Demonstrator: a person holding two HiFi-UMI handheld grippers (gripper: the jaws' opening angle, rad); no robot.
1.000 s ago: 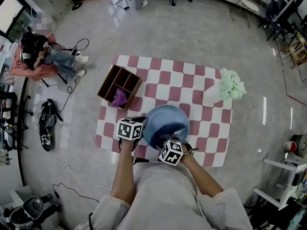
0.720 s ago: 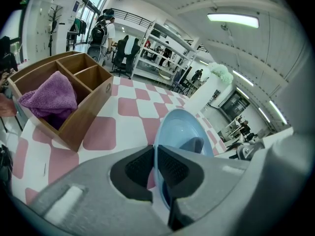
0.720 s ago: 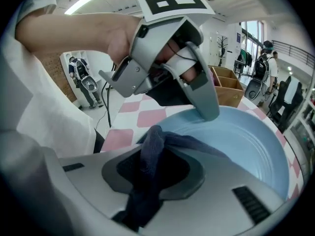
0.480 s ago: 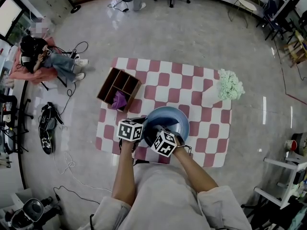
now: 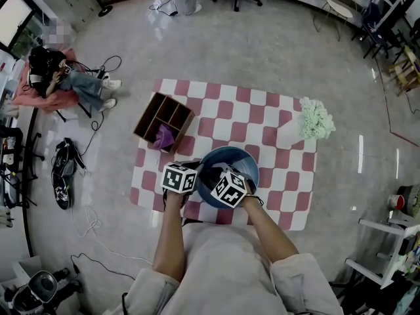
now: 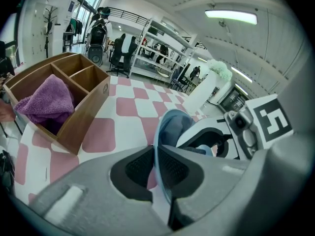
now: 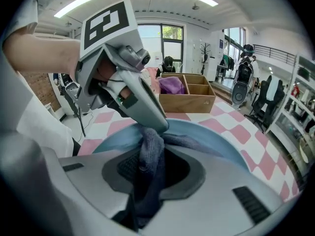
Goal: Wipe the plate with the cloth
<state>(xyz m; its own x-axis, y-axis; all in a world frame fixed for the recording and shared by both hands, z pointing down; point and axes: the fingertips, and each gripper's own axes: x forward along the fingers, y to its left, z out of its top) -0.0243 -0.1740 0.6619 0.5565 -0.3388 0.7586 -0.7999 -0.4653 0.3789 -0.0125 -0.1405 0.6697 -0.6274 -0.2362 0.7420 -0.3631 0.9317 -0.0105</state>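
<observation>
- Left gripper (image 6: 156, 163): jaws pinched narrow on the rim of the blue plate (image 5: 231, 157), which shows edge-on between them in the left gripper view.
- Right gripper (image 7: 153, 170): jaws clamped on a bunched dark grey-blue cloth (image 7: 151, 149). The cloth runs up out of the jaws and lies against the inside of the plate.
- Plate sits over the near edge of the pink-and-white checked table (image 5: 262, 120), right in front of the person, with both grippers at its near side.
- In the right gripper view the left gripper's tip touches the cloth at the plate rim.
- Wooden divided box (image 5: 164, 118) at the table's far-left corner, apart from the plate; a purple towel (image 5: 163, 135) fills its near compartment.
- White-green flower bunch (image 5: 316, 118) at the table's far-right side, well apart from the plate.
- A person sits on the floor (image 5: 75, 83) far left, away from the table.
</observation>
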